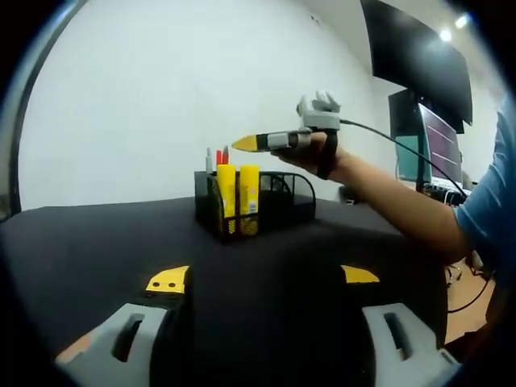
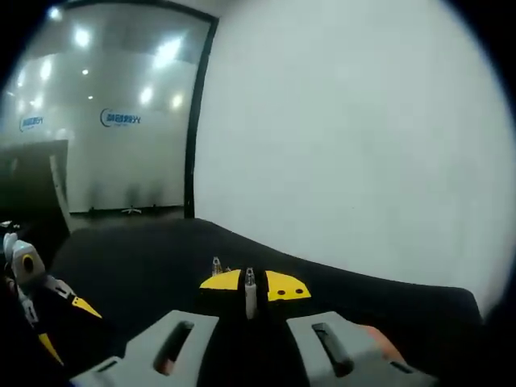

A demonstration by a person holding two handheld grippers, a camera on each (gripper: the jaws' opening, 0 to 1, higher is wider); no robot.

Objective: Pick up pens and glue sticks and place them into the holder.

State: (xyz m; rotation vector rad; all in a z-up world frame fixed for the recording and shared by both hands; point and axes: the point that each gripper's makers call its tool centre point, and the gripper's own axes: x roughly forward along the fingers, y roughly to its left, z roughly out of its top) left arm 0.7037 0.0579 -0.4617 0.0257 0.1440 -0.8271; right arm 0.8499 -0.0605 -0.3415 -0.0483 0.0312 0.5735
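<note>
A black mesh holder (image 1: pixel 278 197) stands on the black table in the left gripper view. Two yellow glue sticks (image 1: pixel 238 197) stand in its front pocket and pens (image 1: pixel 216 157) rise behind them. My left gripper (image 1: pixel 263 278) is low and short of the holder, open and empty. A hand holds my right gripper (image 1: pixel 244 143) just above the holder, beside the pens, with nothing hanging under its tip. In the right gripper view, the right gripper (image 2: pixel 253 284) has its jaws almost together. A grey pen tip (image 2: pixel 250 292) stands in the narrow gap, another pen tip (image 2: pixel 216 264) to its left.
A person's forearm (image 1: pixel 403 201) and a cable reach in from the right. Monitors (image 1: pixel 439 137) stand behind at the right. A white wall (image 1: pixel 201 89) backs the black table (image 1: pixel 97 234). The left gripper (image 2: pixel 68 326) shows low left, before a glass partition (image 2: pixel 113 121).
</note>
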